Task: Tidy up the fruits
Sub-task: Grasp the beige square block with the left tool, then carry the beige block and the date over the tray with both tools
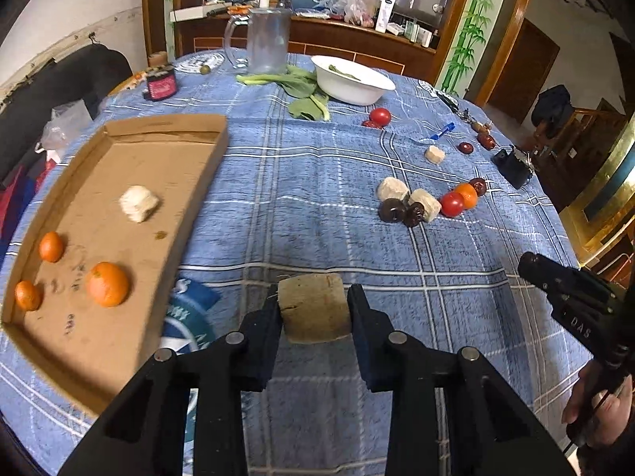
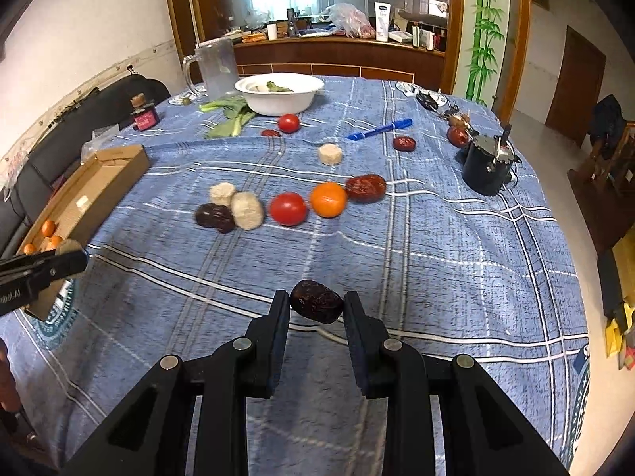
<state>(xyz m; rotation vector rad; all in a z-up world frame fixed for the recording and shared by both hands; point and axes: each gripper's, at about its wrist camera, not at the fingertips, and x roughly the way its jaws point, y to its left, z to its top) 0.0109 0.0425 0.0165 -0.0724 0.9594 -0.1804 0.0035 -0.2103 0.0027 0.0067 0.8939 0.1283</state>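
While the left tongs (image 1: 313,309) clamp a pale beige chunk (image 1: 313,311) between their pads above the table (image 1: 301,182), the right tongs (image 2: 316,307) pinch a dark dried fruit (image 2: 316,301). The cardboard tray (image 1: 166,158) lies left of the beige chunk, and the loose fruits (image 2: 289,206) cluster beyond the dark one.

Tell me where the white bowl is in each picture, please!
Left wrist view: the white bowl sits at the far end of the table, top centre, right of the clear jug.
Right wrist view: the white bowl is at the far end, upper left of centre, again right of the clear jug.
Shared landmark: the leafy greens lying by the bowl in both views.
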